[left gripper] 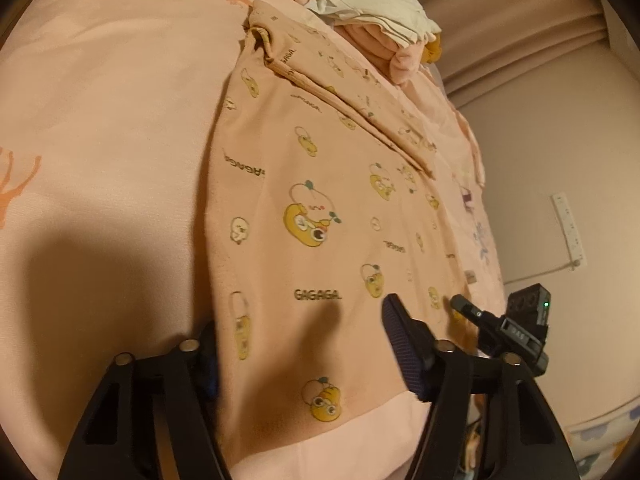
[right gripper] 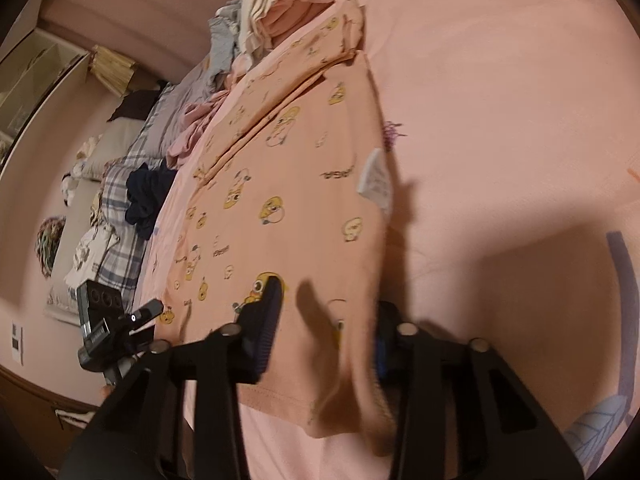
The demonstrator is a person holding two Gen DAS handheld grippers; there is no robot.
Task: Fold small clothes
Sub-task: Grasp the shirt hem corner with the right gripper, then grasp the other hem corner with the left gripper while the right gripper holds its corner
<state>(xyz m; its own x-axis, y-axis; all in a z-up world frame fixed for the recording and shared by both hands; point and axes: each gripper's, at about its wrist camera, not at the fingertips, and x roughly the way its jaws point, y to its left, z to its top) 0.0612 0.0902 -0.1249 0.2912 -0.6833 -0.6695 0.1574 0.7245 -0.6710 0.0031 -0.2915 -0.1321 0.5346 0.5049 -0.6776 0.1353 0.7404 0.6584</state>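
A peach child's top (left gripper: 320,208) with yellow cartoon prints and "GAGAGA" lettering lies flat on the pink bedsheet (left gripper: 104,128), one sleeve folded across its upper part. My left gripper (left gripper: 304,356) stands open over the near hem; its left finger sits at the cloth's side edge and its right finger (left gripper: 400,344) rests on the fabric. In the right wrist view the same top (right gripper: 288,184) shows a white label (right gripper: 376,180) at its edge. My right gripper (right gripper: 326,332) is open around the other hem corner. The cloth bunches up between the fingers and rises against the right finger (right gripper: 384,344).
A pile of other clothes (left gripper: 372,4) sits at the far end of the bed (right gripper: 272,4). A dark navy garment (right gripper: 148,196) lies on plaid bedding (right gripper: 120,248). A black device (left gripper: 520,320) juts out beside each gripper (right gripper: 104,328). A wall with a power strip (left gripper: 570,228) lies beyond.
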